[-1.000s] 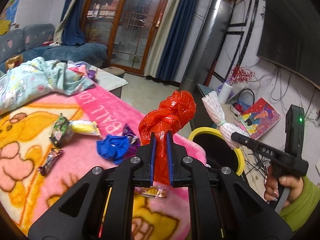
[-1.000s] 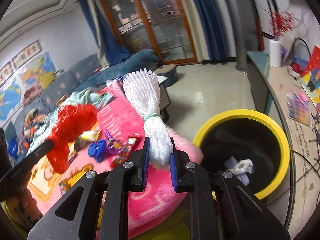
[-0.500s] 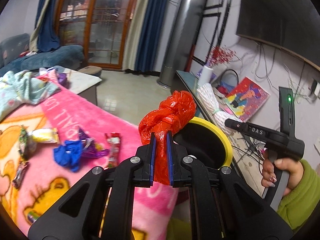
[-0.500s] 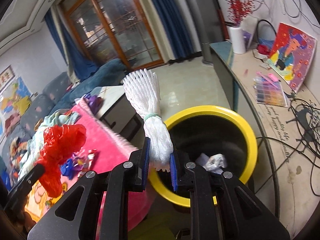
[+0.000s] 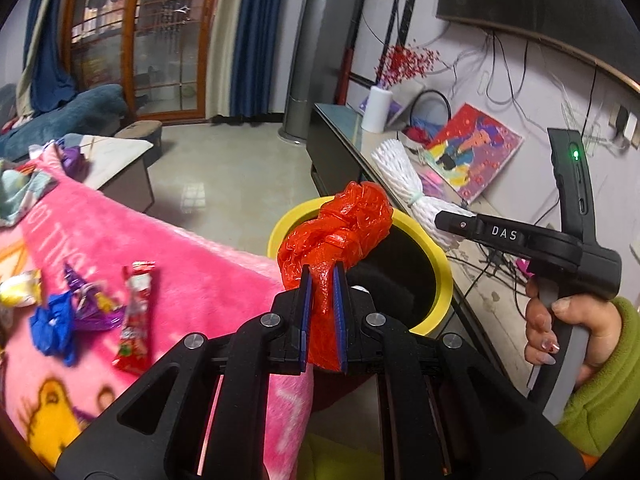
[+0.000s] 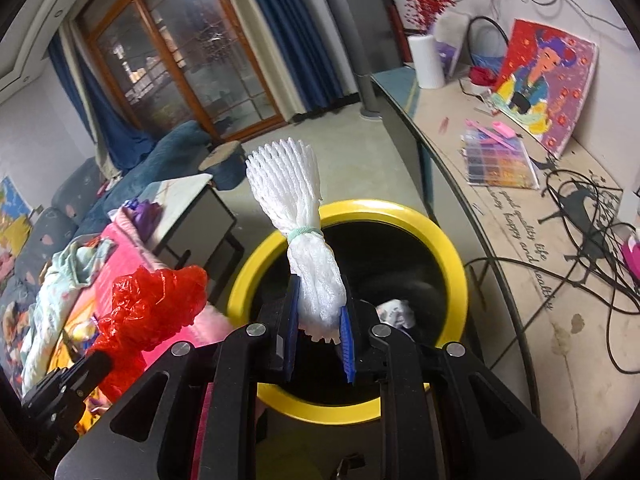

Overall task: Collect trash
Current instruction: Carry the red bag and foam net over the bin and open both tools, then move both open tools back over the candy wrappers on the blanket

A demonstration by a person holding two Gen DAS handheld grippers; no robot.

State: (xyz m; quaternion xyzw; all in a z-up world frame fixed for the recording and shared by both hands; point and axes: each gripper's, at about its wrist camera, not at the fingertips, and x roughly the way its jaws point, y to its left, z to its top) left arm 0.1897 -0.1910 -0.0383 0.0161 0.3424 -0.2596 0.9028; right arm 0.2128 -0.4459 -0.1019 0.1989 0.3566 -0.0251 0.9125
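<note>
**Both pieces of trash hanging at the bin, more waiting on the blanket**

The left gripper (image 5: 320,280) is clamping its fingers (image 5: 305,300) tight on a knotted red plastic bag (image 5: 340,232), which is standing up from the grip just at the near rim of the yellow bin (image 6: 452,256). The right gripper (image 6: 318,316) is pinching the lower end of a white foam net sleeve (image 6: 296,208), tied round the middle with a pale band, and holding it right above the bin's dark mouth. A hand (image 5: 560,328) in a green sleeve is gripping the right tool's handle. Inside the bin a crumpled white scrap (image 6: 394,312) is already lying, so some collecting looks done. Neither held piece is dropped yet; letting go over the opening seems the next move. On the pink blanket (image 5: 192,264) beside the bin, a red wrapper (image 5: 134,320), a purple wrapper (image 5: 90,308), a blue scrap (image 5: 52,328) and a yellow-white packet (image 5: 20,288) are still waiting, so a good share of the job is left
</note>
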